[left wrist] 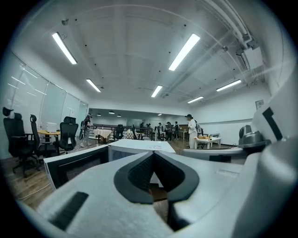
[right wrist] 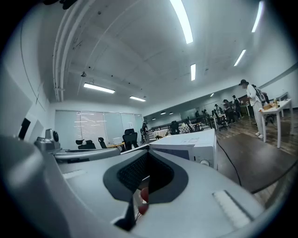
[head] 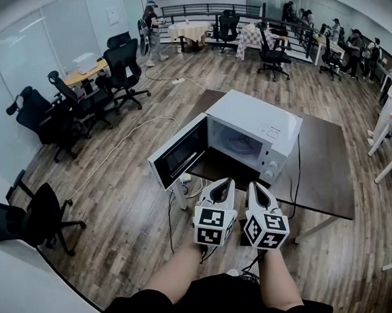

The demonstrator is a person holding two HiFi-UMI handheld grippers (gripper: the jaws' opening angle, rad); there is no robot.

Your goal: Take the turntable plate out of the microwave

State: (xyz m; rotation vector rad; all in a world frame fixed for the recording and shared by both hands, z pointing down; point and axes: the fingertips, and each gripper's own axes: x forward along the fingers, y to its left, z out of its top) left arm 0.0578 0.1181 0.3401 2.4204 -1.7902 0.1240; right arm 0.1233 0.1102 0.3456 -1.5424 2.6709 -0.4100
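- The fingers [left wrist: 137,174] of your left gripper [head: 224,182] are pressed together, tips meeting, with nothing between them.
- The fingers [right wrist: 132,172] of your right gripper [head: 254,185] are likewise pressed together and hold nothing. It sits just beside the left one, at its 3 o'clock, and both point roughly level toward 12 o'clock.
- In the head view, black office chairs [head: 121,68] stand on the wooden floor [head: 119,203] at your 10 o'clock, well apart from the work.
- The door [head: 179,153] of the microwave [head: 260,122] stands wide open, swung out toward 8 o'clock of the cavity.
- The turntable plate [head: 238,143] lies flat inside the cavity, at 12 o'clock from your two grippers. Neither gripper touches it, and both are outside the opening.
- The microwave stands on a dark brown table [head: 325,164], with its control knobs at the 3 o'clock side of the cavity.
- A black cable [head: 296,173] runs down the table at 4 o'clock of the microwave.
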